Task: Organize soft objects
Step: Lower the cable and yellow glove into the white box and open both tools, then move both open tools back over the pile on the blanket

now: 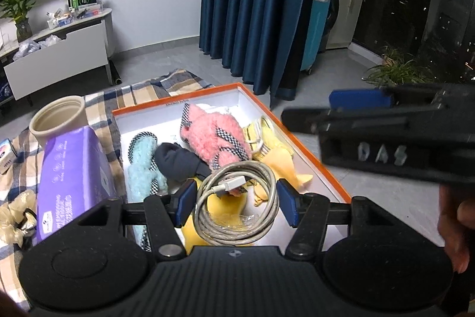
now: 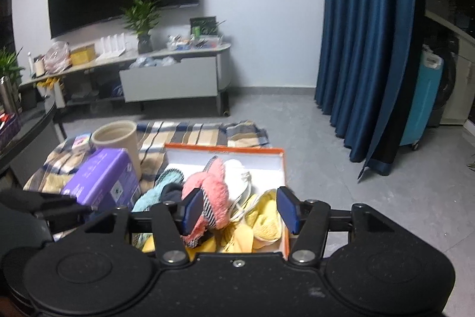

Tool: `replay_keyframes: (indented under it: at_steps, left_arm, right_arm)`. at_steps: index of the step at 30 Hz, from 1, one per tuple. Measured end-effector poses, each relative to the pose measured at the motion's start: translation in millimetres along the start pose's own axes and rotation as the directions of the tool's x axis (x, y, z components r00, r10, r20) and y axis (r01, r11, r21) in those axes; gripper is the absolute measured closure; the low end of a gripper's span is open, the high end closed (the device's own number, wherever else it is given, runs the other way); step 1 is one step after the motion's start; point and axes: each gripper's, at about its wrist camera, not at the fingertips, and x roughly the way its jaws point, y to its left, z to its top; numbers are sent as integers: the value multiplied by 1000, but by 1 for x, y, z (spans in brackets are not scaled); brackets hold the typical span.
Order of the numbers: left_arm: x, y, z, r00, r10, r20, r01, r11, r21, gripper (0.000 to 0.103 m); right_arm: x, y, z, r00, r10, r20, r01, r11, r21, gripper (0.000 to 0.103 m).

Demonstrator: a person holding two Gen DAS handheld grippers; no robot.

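An orange-rimmed box [image 1: 314,152] with a white inside holds a pink fluffy slipper [image 1: 213,135], a light blue slipper [image 1: 142,168], a dark navy cloth [image 1: 178,162] and yellow soft things [image 1: 267,138]. My left gripper [image 1: 237,203] hangs over the box's near end, shut on a coiled grey cable [image 1: 261,180], with a pad pressing each side of the coil. My right gripper [image 2: 241,210] stands open over the box [image 2: 225,149]. The pink slipper [image 2: 210,186] and a yellow soft thing [image 2: 267,216] lie below and beyond its pads. In the left wrist view the right gripper [image 1: 323,109] shows side-on at upper right.
A purple pack [image 1: 71,177] and a beige pot [image 1: 58,121] stand left of the box on a plaid blanket [image 1: 142,91]. A blue curtain [image 1: 252,5] hangs behind. A low TV cabinet [image 2: 169,79] lines the far wall. A hand [image 1: 454,228] shows at right.
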Motion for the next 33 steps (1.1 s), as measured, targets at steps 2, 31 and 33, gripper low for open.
replay_keyframes:
  at_steps: [2, 31, 33]
  left_arm:
    - [1, -1, -1, 1000, -7, -4, 7, 1000, 1, 43]
    - [-30, 15, 9, 994, 85, 68, -81, 995, -48, 24]
    - [-36, 18, 9, 992, 103, 75, -100, 994, -49, 24]
  right_arm:
    - [-5, -3, 1, 1000, -9, 16, 8, 1000, 5, 35]
    - [-34, 21, -1, 997, 5, 82, -7, 1000, 19, 33]
    - [-36, 26, 1, 996, 6, 91, -7, 1000, 13, 33]
